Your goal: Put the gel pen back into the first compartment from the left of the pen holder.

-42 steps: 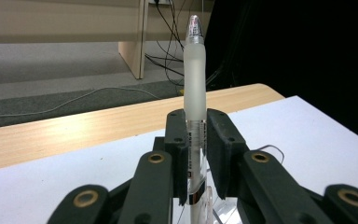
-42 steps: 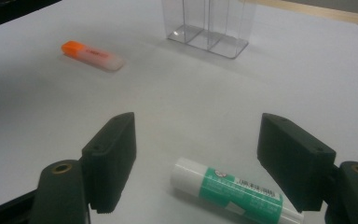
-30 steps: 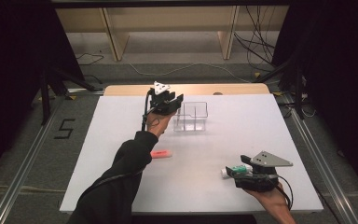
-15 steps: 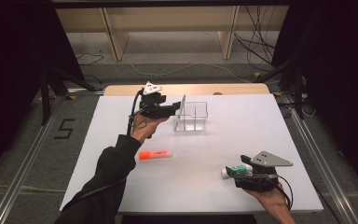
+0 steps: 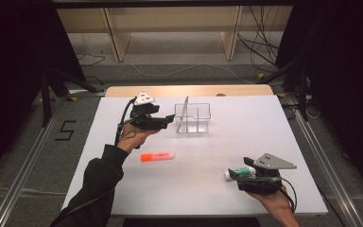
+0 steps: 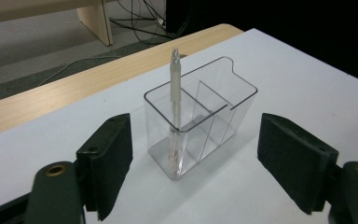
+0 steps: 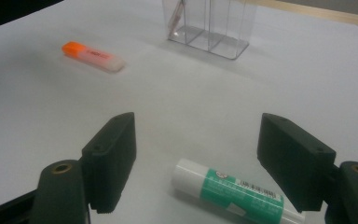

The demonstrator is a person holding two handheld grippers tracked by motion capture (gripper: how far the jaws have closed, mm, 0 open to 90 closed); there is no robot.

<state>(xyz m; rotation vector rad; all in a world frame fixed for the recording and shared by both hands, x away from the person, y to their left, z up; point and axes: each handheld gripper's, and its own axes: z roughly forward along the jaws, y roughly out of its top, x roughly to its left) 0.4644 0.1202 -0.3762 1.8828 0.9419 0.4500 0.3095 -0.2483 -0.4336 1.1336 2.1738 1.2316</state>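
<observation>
Left gripper [image 6: 193, 163] wide, empty, at 9 o'clock of clear organizer [image 5: 193, 118]; pen [image 6: 174, 93] leans inside. Right gripper [image 7: 196, 163] wide around glue stick [image 7: 235, 193]. Risk: nudging organizer topples pen; round stick may roll off the pads.

— what do we have in the way on the white table [image 5: 264, 127]?

— toward the far edge stands the clear organizer [image 5: 193, 117], with a pen [image 6: 174, 107] upright in its end compartment. an orange highlighter [image 5: 157, 156] lies near the centre-left, and a glue stick [image 7: 235, 192] lies between the open jaws of the right gripper [image 7: 196, 168].

— and where can we pass?

— the middle, between highlighter and glue stick, is bare, as is the far-right area beside the organizer.
</observation>
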